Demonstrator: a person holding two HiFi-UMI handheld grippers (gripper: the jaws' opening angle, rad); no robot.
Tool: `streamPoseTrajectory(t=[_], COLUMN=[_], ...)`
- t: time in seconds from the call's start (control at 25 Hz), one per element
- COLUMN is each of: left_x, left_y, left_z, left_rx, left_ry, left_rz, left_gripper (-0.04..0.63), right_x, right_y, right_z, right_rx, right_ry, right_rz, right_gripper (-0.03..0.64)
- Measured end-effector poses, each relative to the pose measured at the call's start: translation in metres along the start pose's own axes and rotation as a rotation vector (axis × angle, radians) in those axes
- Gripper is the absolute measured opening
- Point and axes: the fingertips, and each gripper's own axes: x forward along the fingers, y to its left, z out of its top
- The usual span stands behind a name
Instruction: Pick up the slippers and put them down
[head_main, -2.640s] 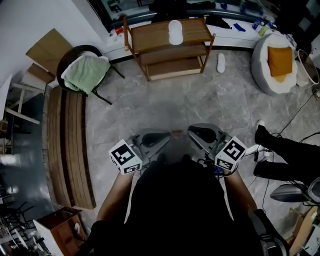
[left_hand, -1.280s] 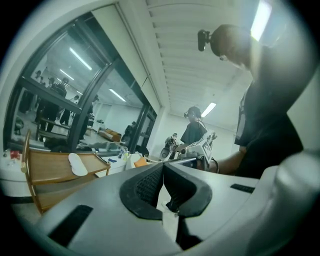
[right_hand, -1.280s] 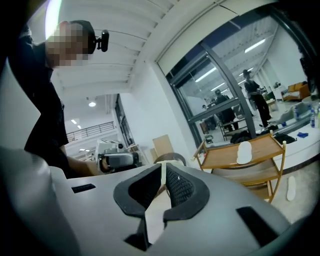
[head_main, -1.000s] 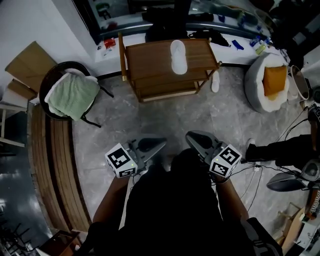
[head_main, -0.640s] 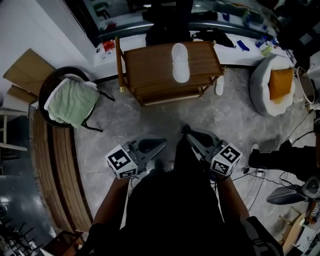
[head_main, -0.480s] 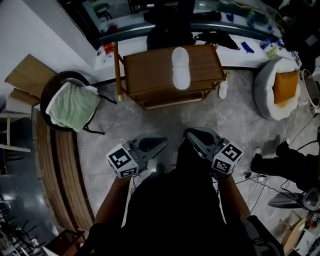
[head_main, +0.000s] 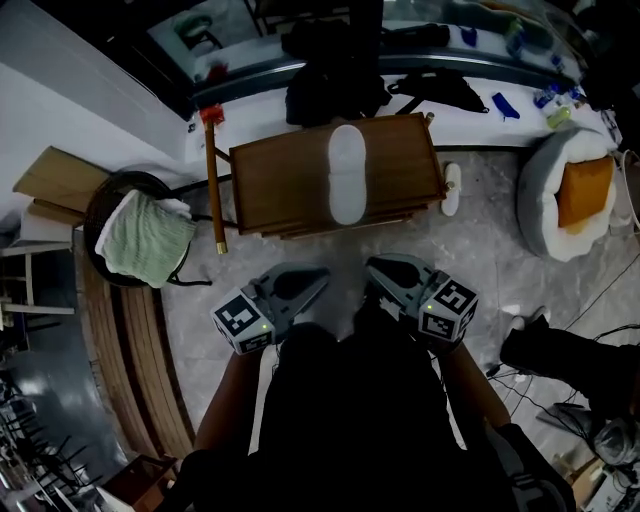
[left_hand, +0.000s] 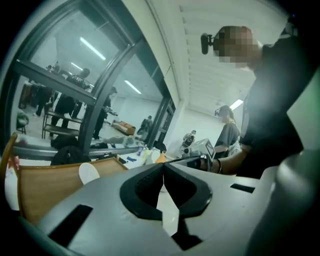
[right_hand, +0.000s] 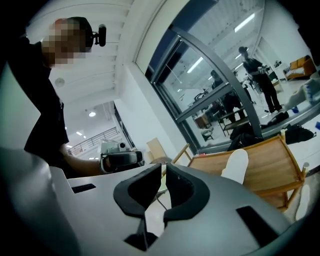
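The white slipper (head_main: 347, 187) lies on the wooden shelf (head_main: 270, 180); it looks soft and light, best pinched at its edge; left gripper (head_main: 320, 275) and right gripper (head_main: 372, 266) are both clenched, holding nothing.

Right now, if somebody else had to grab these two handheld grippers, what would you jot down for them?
Left gripper: jaws shut, nothing between them, held short of the wooden rack.
Right gripper: jaws shut, also empty, beside the left one.
Slippers: one white slipper lies on top of the rack. The second slipper lies on the floor by the rack's right end in the head view.
Done: nothing picked up yet.
Left: open the jaws, reach in, take up the slippers and put them down.
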Motion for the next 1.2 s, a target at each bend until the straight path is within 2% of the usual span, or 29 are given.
streamPoseTrajectory(t=[0.16, 0.4, 0.56, 0.72, 1.04, 1.16, 1.2], left_x=[0.02, 0.039, 0.05, 0.055, 0.074, 0.081, 0.083], left_y=[0.023, 0.071, 0.093, 0.119, 0.14, 0.144, 0.146], left_z=[0.011, 0.007, -0.013, -0.032, -0.076, -0.086, -0.089], left_rx=[-0.067, -0.106, -0.12, -0.166, -0.207, -0.228, -0.233], left_ry=[-0.009, 0.009, 0.057, 0.095, 0.151, 0.154, 0.155], left_rz=[0.02, -0.001, -0.071, -0.099, -0.154, -0.162, -0.163], left_gripper=[0.011, 0.011, 0.011, 0.011, 0.011, 0.011, 0.011], right_x=[0.003, 0.024, 0.034, 0.042, 0.051, 0.058, 0.061], right_y=[-0.035, -0.085, -0.11, -0.139, -0.17, -0.182, -0.186], right_z=[0.003, -0.011, -0.03, -0.05, -0.108, -0.127, -0.131], right_rx=[0.083, 0.17, 0.219, 0.262, 0.419, 0.551, 0.584], right_ry=[0.003, 0.021, 0.028, 0.04, 0.081, 0.065, 0.056], right_rz=[0.015, -0.057, -0.123, -0.189, -0.227, -0.219, -0.213], right_gripper=[0.035, 0.035, 0.035, 0.035, 0.04, 0.135, 0.137])
